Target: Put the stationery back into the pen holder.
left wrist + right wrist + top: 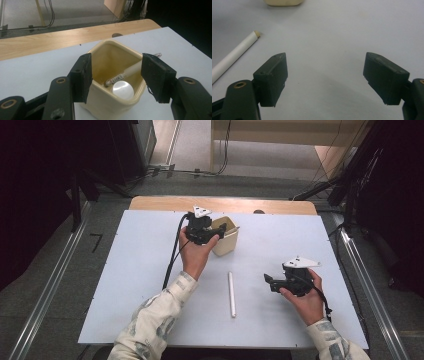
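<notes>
Two tools: the left gripper (pixel 218 231) hung just over the cup, and the right gripper (pixel 267 280) waited above the table, off to the right of the loose pen.
Table (pixel 135 285): a big, flat, pale sheet, bare and smooth, so round things could roll on it.
Cup (pixel 110 57): a cream, square cup near the far edge of the table. It looked hard and maybe heavy (like baked clay), so it could chip if bumped. Best to hold it by two flat walls.
Left gripper jaws: apart, one on each side of the cup's rim, with nothing pinched between them.
Right gripper jaws: wide apart over bare table in the right gripper view (pixel 325 75), holding nothing.
Pen on the table (pixel 231 294): long, thin and white, lying alone in the middle of the table, between the two hands. It looked light, stiff and smooth, so it might slip or roll. I think the middle of it was the best place to grab, across its thin side.
Pen in the cup (pixel 125 72): it leaned inside the cup, one end on the bottom, the other end poking over the rim.
Shiny spot: a bright round glare sat in the cup, and I could not tell what it was.
</notes>
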The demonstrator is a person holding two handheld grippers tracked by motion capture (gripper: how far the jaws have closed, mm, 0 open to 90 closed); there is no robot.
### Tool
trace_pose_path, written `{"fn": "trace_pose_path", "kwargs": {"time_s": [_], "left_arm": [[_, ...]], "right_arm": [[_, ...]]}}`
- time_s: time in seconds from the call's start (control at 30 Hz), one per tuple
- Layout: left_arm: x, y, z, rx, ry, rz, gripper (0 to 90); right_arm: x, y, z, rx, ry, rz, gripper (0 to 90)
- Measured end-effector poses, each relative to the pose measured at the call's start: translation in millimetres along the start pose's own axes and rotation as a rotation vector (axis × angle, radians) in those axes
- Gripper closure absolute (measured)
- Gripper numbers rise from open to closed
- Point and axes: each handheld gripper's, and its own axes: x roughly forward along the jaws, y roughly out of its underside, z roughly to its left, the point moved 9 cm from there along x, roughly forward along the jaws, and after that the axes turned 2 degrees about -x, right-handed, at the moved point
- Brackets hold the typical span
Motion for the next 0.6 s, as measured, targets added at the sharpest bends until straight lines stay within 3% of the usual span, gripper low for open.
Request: {"fn": "trace_pose_path", "kwargs": {"time_s": [0.27, 0.6], "left_arm": [[-12.2, 14.7, 4.4, -0.002, -0.018, 0.0, 36.4], [-28.9, 35.9, 10.0, 0.015, -0.03, 0.017, 34.9]], "right_arm": [[0.3, 0.3, 0.5, -0.002, 0.003, 0.002, 18.4], [0.9, 0.4, 3.4, -0.004, 0.0, 0.003, 18.3]]}}
